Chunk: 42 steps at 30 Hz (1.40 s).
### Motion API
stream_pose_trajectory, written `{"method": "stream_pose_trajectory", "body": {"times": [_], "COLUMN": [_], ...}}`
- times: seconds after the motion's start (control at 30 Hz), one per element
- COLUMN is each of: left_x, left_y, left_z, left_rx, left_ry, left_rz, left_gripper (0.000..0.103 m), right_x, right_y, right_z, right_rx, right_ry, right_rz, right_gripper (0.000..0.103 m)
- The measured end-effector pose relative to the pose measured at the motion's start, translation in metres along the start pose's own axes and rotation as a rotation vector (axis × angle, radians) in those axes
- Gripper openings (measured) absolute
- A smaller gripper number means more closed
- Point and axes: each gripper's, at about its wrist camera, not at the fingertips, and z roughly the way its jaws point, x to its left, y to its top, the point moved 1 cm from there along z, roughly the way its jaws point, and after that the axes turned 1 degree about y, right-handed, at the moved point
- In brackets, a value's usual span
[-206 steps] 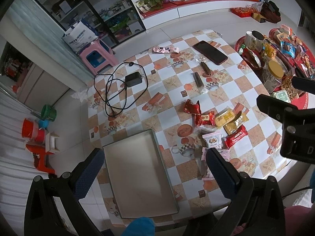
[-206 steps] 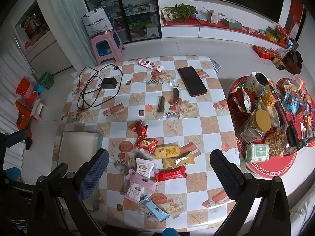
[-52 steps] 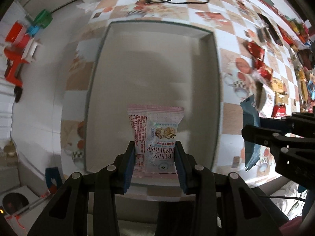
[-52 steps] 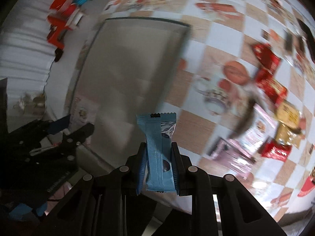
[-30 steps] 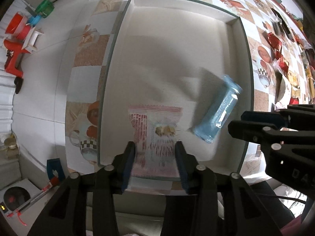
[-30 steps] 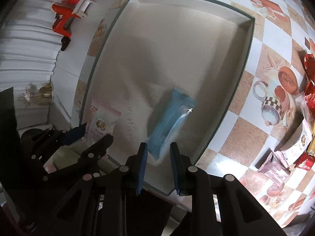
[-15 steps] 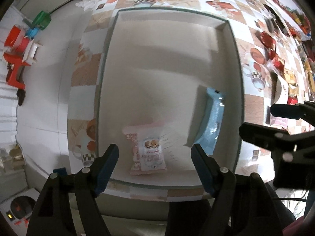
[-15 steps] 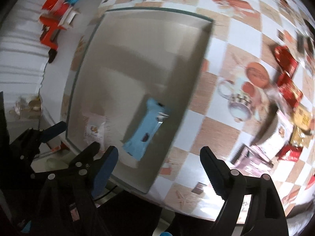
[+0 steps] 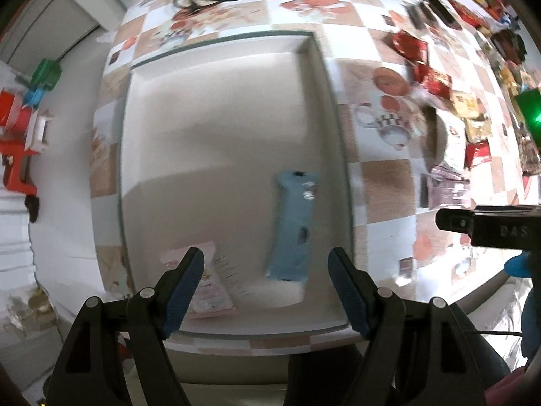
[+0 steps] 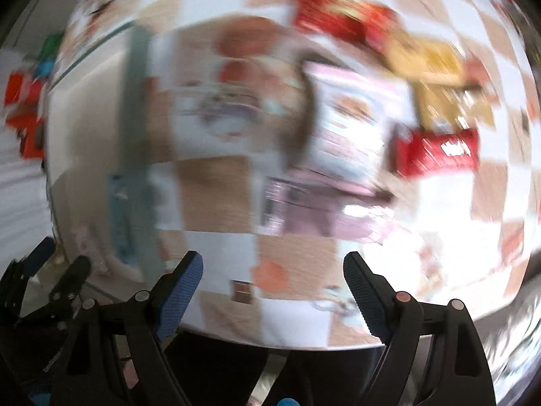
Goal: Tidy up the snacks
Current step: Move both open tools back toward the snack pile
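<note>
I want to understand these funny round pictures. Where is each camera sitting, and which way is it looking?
Left wrist: sits on the left gripper, looking down at the tray holding a blue packet and a pink packet; its own open fingers and the right gripper's side show.
Right wrist: sits on the right gripper, looking down, blurred, at loose snacks like the red packet; its open fingers show.
Both see the tray, the blue packet and the checkered tablecloth.
</note>
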Motion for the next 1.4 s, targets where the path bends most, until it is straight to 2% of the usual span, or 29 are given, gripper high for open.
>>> {"method": "stream_pose_trajectory", "body": {"times": [0.17,0.37,0.4,0.43,0.63,0.83,1.03,1.13,1.27,1.4], "left_x": [-0.016,-0.042,-0.046,-0.049,-0.068,-0.092,-0.114,-0.125,-0.142,-0.17], "left_y": [0.006,0.011,0.011,0.012,0.019,0.026,0.032,0.036,0.047,0.061], "left_z": [-0.002,-0.002,-0.003,-0.003,0.001,0.003,0.005,0.005,0.007,0.013], "left_rx": [-0.008,-0.004,-0.002,0.0,0.021,0.041,0.055,0.063,0.064,0.065], "left_ry": [-0.008,-0.015,-0.016,-0.017,-0.017,-0.015,-0.009,-0.007,-0.019,-0.022], "left_rz": [0.06,0.113,0.117,0.122,0.146,0.172,0.189,0.194,0.205,0.24], "left_gripper": [0.079,0.079,0.079,0.079,0.08,0.08,0.08,0.08,0.08,0.08], "right_x": [-0.048,-0.086,-0.093,-0.099,-0.131,-0.164,-0.196,-0.201,-0.195,-0.193], "right_y": [-0.002,0.0,0.0,0.001,0.016,0.048,0.089,0.119,0.155,0.158], "right_z": [0.004,0.002,0.001,0.001,-0.005,-0.013,-0.03,-0.038,-0.033,-0.023], "right_rx": [0.024,0.022,0.023,0.023,0.002,-0.03,-0.104,-0.134,-0.12,-0.111], "right_ry": [0.033,0.051,0.071,0.073,0.086,0.085,0.132,0.13,0.094,0.042], "right_rz": [0.134,0.232,0.245,0.261,0.32,0.393,0.491,0.488,0.455,0.424], "right_gripper": [0.086,0.086,0.088,0.102,0.103,0.103,0.103,0.103,0.103,0.103]}}
